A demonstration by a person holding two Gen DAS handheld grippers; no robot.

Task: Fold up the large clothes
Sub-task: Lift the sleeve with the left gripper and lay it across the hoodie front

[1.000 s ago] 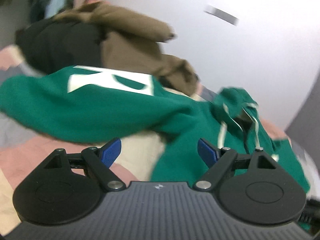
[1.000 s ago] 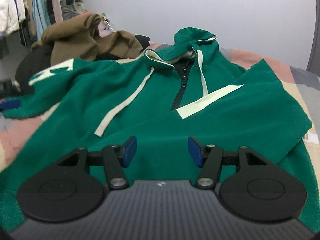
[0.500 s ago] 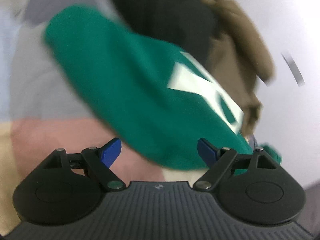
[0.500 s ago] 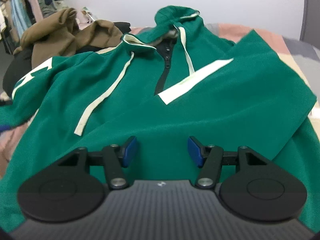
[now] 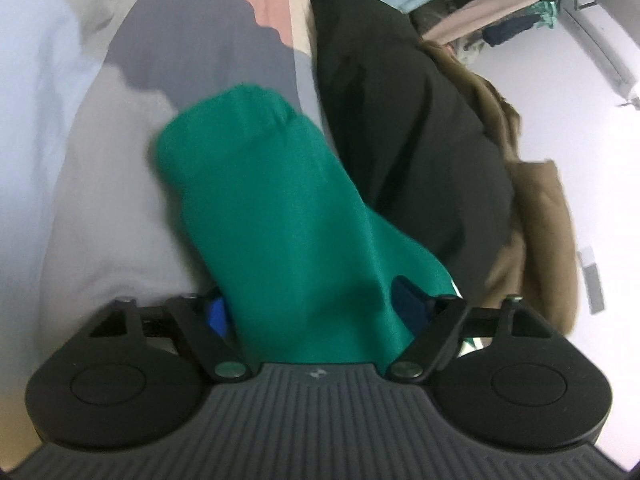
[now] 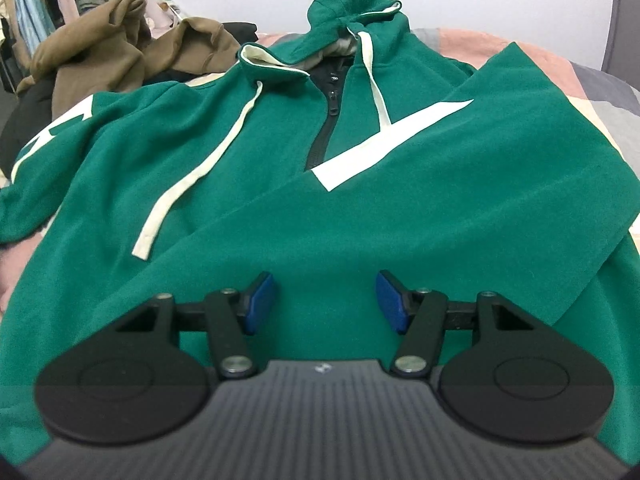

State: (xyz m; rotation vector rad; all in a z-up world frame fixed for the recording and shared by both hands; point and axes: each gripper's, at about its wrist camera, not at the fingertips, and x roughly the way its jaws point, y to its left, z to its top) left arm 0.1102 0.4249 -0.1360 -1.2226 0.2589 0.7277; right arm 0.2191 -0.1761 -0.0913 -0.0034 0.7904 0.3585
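A green zip hoodie (image 6: 240, 168) with white drawstrings lies face up on the bed, hood at the far end. Its right sleeve (image 6: 480, 184) is folded across the chest. The other sleeve (image 5: 272, 200) stretches away from me in the left wrist view, cuff at the far end. My left gripper (image 5: 312, 306) is closing its jaws, with that sleeve lying between the blue pads (image 5: 408, 300); the sleeve still keeps its full width there. My right gripper (image 6: 325, 300) hovers open just above the hoodie's lower front, with nothing between its fingers.
A brown garment (image 6: 100, 52) and a black one (image 5: 400, 120) are heaped at the bed's far left, beside the outstretched sleeve. The bed cover (image 5: 100, 200) is patchwork grey, pink and cream. Clothes hang on a rack (image 5: 480, 0) beyond. A white wall stands behind the bed.
My left gripper swung along the sleeve, rolled, and came down over it; the sleeve now lies between narrower jaws. The right gripper sank slightly toward the hoodie's front.
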